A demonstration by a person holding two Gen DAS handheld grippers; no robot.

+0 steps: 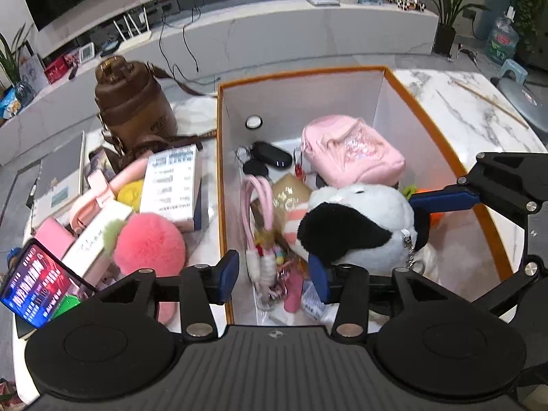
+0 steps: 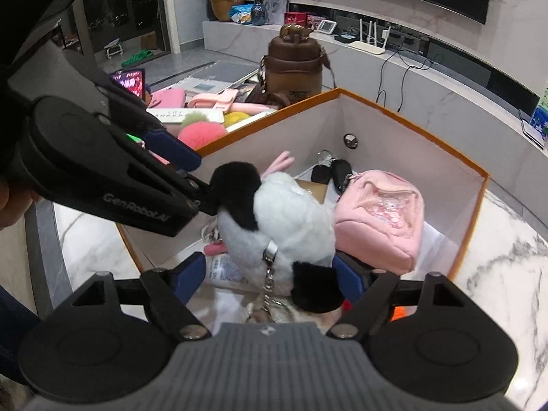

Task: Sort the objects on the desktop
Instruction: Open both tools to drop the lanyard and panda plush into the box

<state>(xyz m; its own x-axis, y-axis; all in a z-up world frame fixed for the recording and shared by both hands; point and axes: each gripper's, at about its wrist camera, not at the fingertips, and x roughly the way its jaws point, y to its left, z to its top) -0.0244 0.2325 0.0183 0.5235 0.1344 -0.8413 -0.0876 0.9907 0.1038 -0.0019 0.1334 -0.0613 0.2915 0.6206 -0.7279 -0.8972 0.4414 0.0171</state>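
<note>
Plush's metal clasp point(image 2: 270, 253) plain only between right tongs point(image 2: 274, 275).

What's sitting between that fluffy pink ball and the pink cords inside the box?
The box's orange-edged side wall stands between the pink pompom outside and the pink cords inside; the left wrist view shows it.

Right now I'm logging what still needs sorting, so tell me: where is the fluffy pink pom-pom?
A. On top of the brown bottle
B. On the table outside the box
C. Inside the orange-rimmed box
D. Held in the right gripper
B: the pink pom-pom lies among the clutter on the table, outside the left wall of the orange-rimmed box.
</note>
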